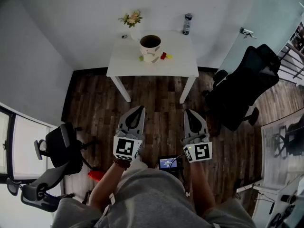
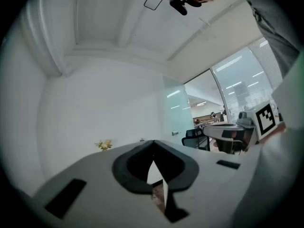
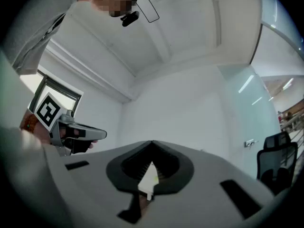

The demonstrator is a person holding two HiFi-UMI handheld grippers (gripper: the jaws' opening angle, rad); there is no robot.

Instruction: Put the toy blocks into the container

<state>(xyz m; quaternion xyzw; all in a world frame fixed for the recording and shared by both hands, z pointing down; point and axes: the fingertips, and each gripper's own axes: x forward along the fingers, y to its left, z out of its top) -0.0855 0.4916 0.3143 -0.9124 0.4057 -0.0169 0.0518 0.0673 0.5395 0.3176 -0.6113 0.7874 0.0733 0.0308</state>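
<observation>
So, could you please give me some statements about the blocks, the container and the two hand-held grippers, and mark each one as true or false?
1. The left hand-held gripper and the right hand-held gripper are both shut and empty. True.
2. The red block lies inside the container. False: it lies on the table, beside the container.
3. The container stands on the white table. True.
4. The left hand-held gripper touches the green block. False: it is held over the floor, well short of the table.
5. A bottle stands near the far edge of the table. True.
</observation>
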